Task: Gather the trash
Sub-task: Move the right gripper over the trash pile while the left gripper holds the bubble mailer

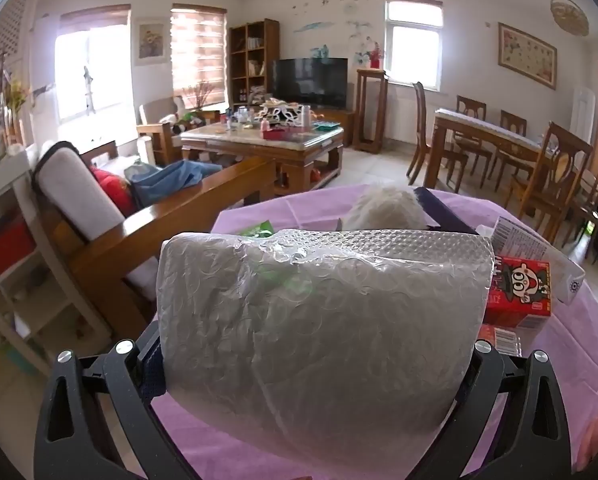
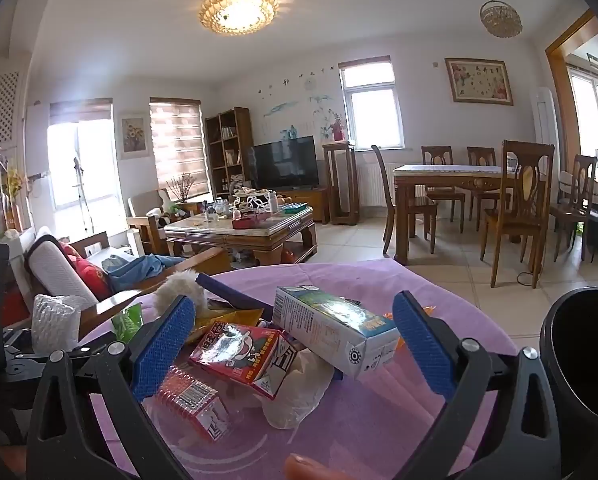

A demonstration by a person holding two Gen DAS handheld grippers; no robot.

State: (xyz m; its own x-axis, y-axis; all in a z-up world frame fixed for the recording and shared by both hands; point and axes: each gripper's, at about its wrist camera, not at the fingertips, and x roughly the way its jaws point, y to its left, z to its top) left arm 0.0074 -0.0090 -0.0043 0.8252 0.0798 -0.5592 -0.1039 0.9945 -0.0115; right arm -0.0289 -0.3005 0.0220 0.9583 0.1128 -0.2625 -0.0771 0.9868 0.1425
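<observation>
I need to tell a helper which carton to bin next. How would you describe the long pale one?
On the round purple-clothed table, find the trash pile between the right tongs. The long carton lies tilted on top, white and green-blue, beside the shorter red cartoon-face box.

Before you: a wooden coffee table (image 2: 239,232), a dark flat-screen television (image 2: 285,160), a wooden dining table (image 2: 451,174).

On the worktop (image 2: 379,420) lay two red cartons (image 2: 239,354) (one smaller (image 2: 195,404)), one white carton (image 2: 331,320), and one bubble-wrap bundle (image 1: 319,320).
</observation>
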